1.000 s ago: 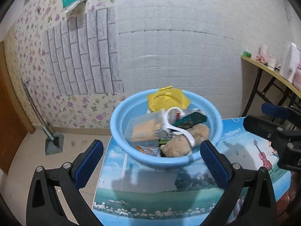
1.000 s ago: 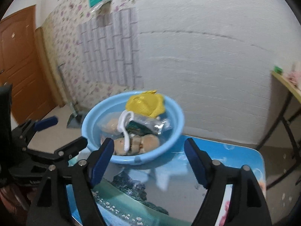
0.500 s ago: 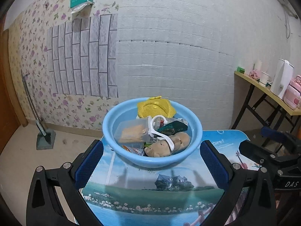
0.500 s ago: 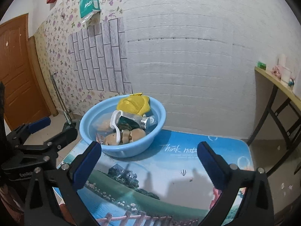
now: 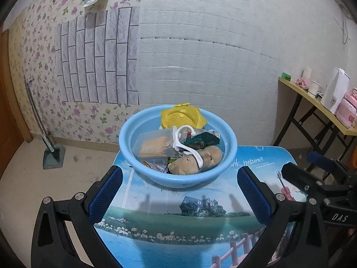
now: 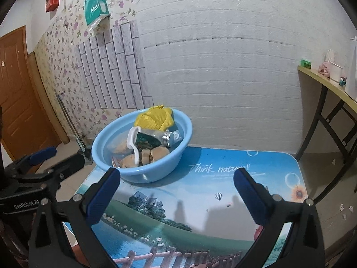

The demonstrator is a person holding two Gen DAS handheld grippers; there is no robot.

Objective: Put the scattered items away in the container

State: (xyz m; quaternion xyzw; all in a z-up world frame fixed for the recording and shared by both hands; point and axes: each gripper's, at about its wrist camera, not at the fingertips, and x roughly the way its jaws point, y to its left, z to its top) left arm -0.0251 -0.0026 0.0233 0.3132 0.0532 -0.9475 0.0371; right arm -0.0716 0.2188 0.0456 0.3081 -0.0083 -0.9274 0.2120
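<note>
White-brick wall behind; on the worktop (image 6: 223,178) far left, the light, stiff basin (image 5: 178,178) lifts by its rim; both tools, left (image 5: 178,192) and right (image 6: 177,192), gape empty.

The bench (image 6: 223,178) has a printed landscape top with a house, flowers and water. A blue basin (image 6: 156,169) full of small things stands on its far left part.

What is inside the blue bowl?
The blue bowl holds a yellow mesh thing, a white hanger, a clear box and a tan plush toy. Lower things are covered.
</note>
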